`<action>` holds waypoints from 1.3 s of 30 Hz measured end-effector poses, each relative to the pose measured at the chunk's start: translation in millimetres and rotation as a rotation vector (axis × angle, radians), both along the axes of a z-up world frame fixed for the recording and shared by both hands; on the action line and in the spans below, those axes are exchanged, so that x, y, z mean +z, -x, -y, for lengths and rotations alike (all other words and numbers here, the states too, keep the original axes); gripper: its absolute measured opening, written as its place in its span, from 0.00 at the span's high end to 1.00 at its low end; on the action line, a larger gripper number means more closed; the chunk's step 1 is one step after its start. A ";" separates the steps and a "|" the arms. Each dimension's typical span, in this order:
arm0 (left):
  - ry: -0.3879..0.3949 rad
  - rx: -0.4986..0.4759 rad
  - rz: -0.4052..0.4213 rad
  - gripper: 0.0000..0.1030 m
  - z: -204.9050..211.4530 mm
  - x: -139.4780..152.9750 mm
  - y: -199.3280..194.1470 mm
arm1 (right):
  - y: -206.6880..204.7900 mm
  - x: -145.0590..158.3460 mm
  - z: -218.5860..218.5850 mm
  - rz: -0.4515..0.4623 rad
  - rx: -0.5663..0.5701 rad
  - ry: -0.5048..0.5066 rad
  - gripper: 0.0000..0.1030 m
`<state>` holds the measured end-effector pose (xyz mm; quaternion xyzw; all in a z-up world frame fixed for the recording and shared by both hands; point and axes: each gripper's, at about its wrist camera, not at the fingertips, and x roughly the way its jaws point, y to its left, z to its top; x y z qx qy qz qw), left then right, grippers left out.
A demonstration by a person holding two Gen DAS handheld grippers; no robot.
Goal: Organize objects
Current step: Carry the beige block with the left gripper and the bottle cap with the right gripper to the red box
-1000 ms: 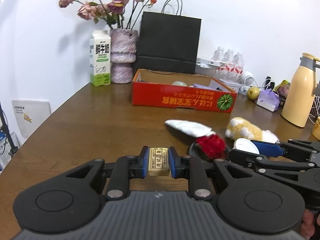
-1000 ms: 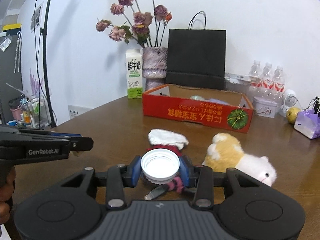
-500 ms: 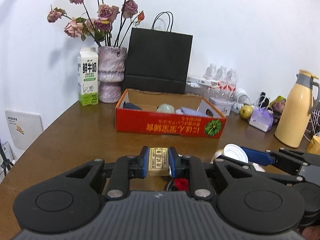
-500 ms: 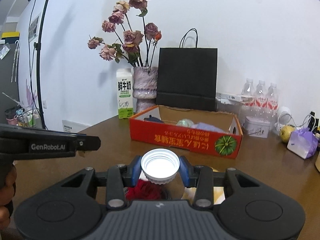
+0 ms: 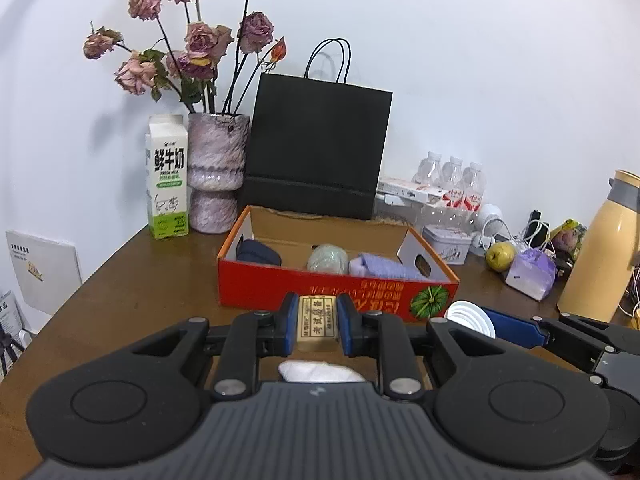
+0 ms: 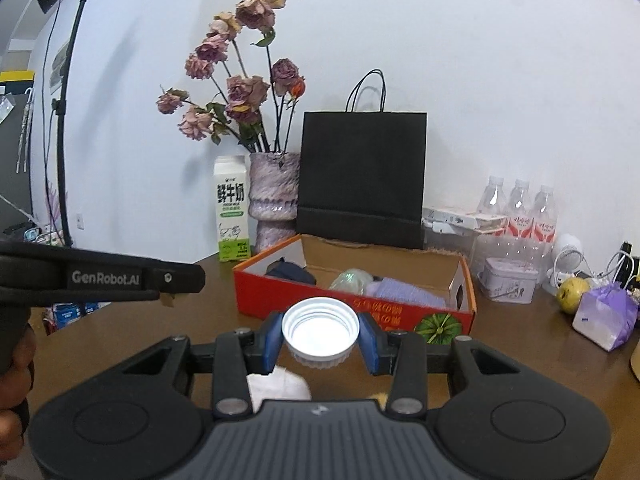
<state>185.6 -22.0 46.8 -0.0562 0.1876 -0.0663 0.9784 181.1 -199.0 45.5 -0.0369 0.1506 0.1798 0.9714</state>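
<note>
The brown wooden tabletop (image 5: 120,296) runs back to a white wall, where a tall black paper carrier bag (image 5: 318,148) stands upright beside a mottled purple vase of dried roses (image 5: 216,172) and a white-and-green milk carton (image 5: 167,178). Just in front of the bag lies the shallow red cardboard box (image 5: 280,284), open at the top; inside it a dark navy pouch (image 5: 258,254) sits at the left, a pale green rounded thing (image 5: 327,258) in the middle and a folded lilac cloth (image 5: 384,268) to the right. What the green thing is I can't quite make out from here.

Off to the right stands a cream-yellow thermos jug (image 5: 596,252).

Both tools hang above the tabletop on the near side of the box. The right gripper (image 6: 320,338) has its fingers pressed on either side of a white ribbed plastic lid (image 6: 320,328), its hollow side facing the camera. The left gripper (image 5: 318,322) has its fingers drawn narrow, clamped on a small beige eraser block (image 5: 317,322) with printed characters. A crumpled white cloth (image 5: 318,372) lies on the tabletop beneath it.
</note>
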 end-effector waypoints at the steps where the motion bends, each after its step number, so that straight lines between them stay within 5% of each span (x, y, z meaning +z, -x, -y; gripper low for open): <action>1: 0.000 0.000 0.004 0.79 1.7 1.9 -4.7 | -3.9 2.2 0.9 0.002 -0.003 -0.002 0.62; 39: 0.096 0.064 0.044 0.79 9.1 26.2 -167.5 | -165.9 48.8 -3.4 0.082 -0.071 -0.030 0.62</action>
